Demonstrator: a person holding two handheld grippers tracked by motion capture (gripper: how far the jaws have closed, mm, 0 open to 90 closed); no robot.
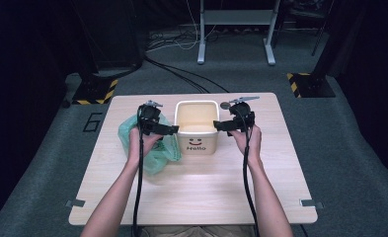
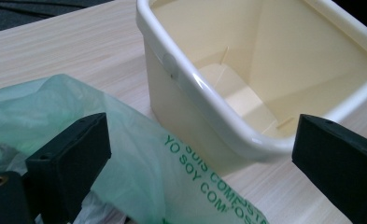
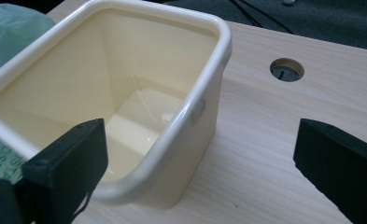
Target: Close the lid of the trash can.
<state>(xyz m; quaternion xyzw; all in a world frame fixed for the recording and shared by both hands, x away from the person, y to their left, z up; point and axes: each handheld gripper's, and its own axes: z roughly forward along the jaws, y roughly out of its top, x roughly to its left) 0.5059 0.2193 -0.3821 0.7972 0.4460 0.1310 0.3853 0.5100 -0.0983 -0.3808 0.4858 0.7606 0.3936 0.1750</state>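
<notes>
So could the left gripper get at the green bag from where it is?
Probably yes: the left gripper is open, the green bag lies loose right below it beside the cream bin, nothing covering it.

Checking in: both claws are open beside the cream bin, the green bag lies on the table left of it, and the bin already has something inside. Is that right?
Not quite: the cream bin is empty; the right gripper view looks into it and shows a bare bottom. The rest holds: the left claw and right claw are open either side of it, and the green bag lies on the table to its left.
</notes>
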